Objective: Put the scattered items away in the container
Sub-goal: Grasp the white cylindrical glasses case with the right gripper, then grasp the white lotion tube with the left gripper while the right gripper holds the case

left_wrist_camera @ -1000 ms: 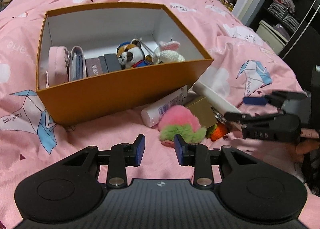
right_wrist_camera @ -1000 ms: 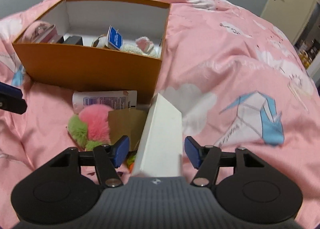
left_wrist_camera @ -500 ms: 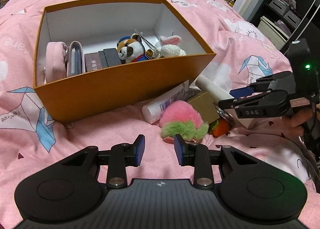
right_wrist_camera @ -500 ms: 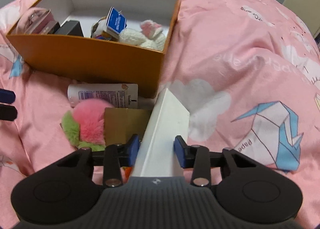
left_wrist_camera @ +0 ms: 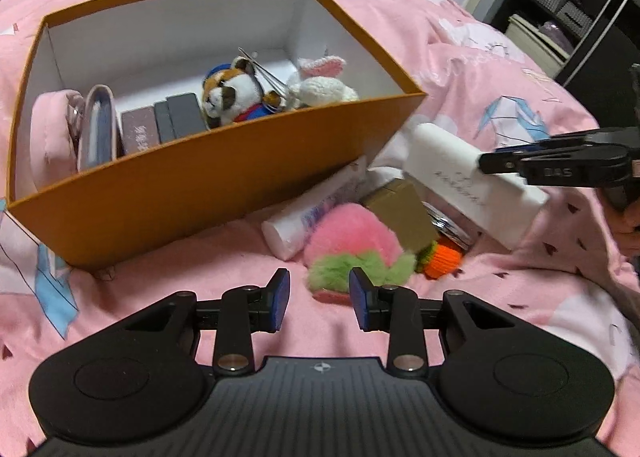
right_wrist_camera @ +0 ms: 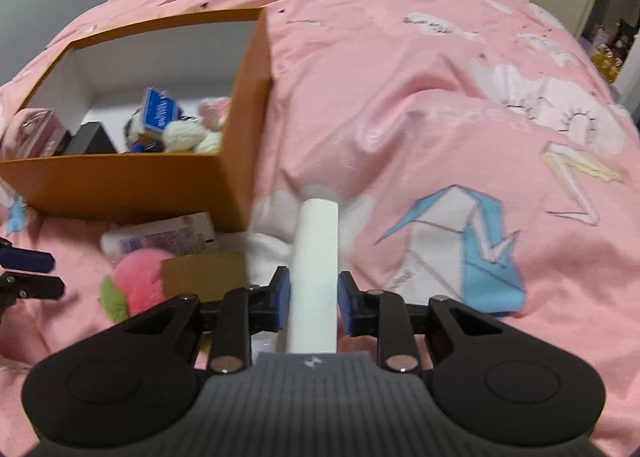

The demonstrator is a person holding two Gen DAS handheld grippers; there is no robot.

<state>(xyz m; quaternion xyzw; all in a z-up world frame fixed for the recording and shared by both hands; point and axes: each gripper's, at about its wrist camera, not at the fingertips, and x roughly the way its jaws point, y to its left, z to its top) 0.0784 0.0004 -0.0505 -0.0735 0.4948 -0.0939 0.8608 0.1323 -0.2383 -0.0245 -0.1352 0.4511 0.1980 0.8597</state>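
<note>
**White carton clamped in the right gripper beside the orange box**

Orange box (left_wrist_camera: 192, 193) sits on the pink bedspread (left_wrist_camera: 460, 41) at the far left of the left wrist view, open at the top with white inner walls. Along its near-left wall stand a pink pouch (left_wrist_camera: 48, 137) and a slim pink-edged case (left_wrist_camera: 96, 129), then dark flat boxes (left_wrist_camera: 176, 119). To their right lie a plush dog (left_wrist_camera: 232, 91) and a white bunny toy (left_wrist_camera: 320, 85).

Just outside the box's near-right corner, the loose things crowd together. A white tube (left_wrist_camera: 304, 217) lies against the orange wall. Touching it on the near side is a pink-and-green plush (left_wrist_camera: 352, 245), with a tan cardboard box (left_wrist_camera: 404, 213) leaning over its right edge. An orange knitted carrot (left_wrist_camera: 444, 259) pokes out just beyond that.

The left gripper (left_wrist_camera: 316, 297) hangs over bare bedspread near the plush, its blue pads spread with nothing between them.

Farther right, a long white carton (left_wrist_camera: 460, 181) is raised at a tilt above the pile. The right gripper (right_wrist_camera: 313, 299) is pinching it near its near end, both pads pressed against its sides; in the right wrist view the carton (right_wrist_camera: 316, 257) points away toward the bedspread, to the right of the orange box (right_wrist_camera: 132, 185).
</note>
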